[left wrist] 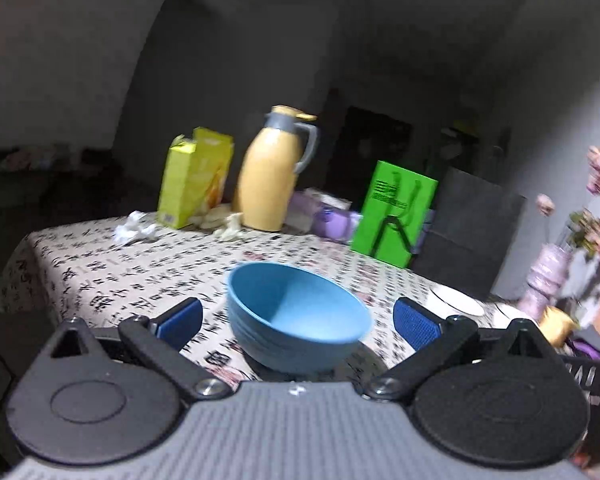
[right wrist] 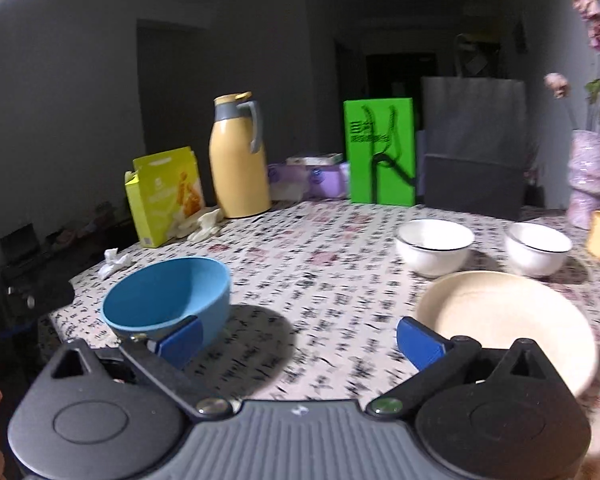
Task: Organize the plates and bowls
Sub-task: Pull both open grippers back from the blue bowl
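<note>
Left gripper (left wrist: 298, 320) and right gripper (right wrist: 298, 338), jaws spread, grasping nothing. Blue bowl (left wrist: 296, 320) on the tablecloth (left wrist: 140, 264); cream plate (right wrist: 508, 320) partly hidden behind the right finger; motion-blurred background.

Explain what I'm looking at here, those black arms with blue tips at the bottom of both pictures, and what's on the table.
These are two hand-held grippers, each with its own camera looking along its fingers. One picture comes from the left gripper, the other from the right gripper. Both stand open and hold nothing. On the patterned tablecloth sit a blue plastic bowl, a cream round plate, two white bowls with dark rims, and a yellow thermos jug.
</note>
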Motion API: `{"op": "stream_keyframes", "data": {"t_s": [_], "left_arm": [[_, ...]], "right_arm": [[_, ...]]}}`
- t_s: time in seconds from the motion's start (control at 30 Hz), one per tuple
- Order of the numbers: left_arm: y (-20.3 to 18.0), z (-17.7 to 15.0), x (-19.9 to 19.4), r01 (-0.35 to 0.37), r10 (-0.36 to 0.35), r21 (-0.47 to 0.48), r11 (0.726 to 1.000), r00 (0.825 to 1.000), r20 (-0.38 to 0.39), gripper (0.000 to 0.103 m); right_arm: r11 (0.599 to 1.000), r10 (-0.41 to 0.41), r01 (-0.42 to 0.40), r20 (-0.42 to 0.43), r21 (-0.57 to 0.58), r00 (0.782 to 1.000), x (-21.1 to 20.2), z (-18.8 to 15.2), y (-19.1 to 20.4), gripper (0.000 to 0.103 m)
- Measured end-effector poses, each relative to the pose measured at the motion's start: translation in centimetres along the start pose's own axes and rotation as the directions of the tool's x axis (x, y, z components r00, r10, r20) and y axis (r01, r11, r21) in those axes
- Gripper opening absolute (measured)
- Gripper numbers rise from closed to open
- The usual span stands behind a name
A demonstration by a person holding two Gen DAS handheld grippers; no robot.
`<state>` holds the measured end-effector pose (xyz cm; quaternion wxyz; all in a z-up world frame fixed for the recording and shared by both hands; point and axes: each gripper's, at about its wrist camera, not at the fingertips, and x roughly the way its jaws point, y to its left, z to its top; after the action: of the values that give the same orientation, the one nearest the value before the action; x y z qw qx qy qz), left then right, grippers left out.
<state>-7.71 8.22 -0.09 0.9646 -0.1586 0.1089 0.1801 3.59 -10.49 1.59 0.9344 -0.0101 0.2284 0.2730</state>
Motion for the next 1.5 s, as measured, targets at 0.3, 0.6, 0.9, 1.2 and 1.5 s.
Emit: {"op": "stream_keyframes", "data": {"t_s": [0.3, 0.6, 0.9, 1.2, 1.5], "left_arm": [[-1.4, -3.2, -2.0, 0.122, -0.122, 0.067, 0.990, 0.992, -0.015, 0.103], [0.0, -5.3, -2.0, 0.225, -0.226, -0.022, 0.974, 0.969, -0.103, 0.103], [-0.9, -6.4, -2.2, 0.234, -0.230, 0.025, 0.972, 0.966, -0.117, 0.103], [-1.2, -7.4, -2.0, 0.323, -0.315, 0.035, 0.946, 0.939, -0.139, 0.103], [-2.4, -8.0, -1.3, 0.330, -0.318, 0.052, 0.942, 0.934, -0.165, 0.103]], "right_arm": [[0.997, -0.065, 0.063, 0.055, 0.033, 0.996, -4.3, -2.6, -2.3, 0.103], [0.985, -0.160, 0.155, 0.064, 0.081, 0.985, -7.0, -6.0, -4.1, 0.103], [0.961, -0.235, 0.222, 0.064, 0.168, 0.970, -8.4, -7.5, -5.9, 0.103], [0.971, -0.163, 0.147, 0.072, 0.190, 0.984, -8.0, -8.6, -5.8, 0.103], [0.981, -0.066, 0.055, 0.054, 0.185, 0.996, -6.6, -8.6, -6.8, 0.103]]}}
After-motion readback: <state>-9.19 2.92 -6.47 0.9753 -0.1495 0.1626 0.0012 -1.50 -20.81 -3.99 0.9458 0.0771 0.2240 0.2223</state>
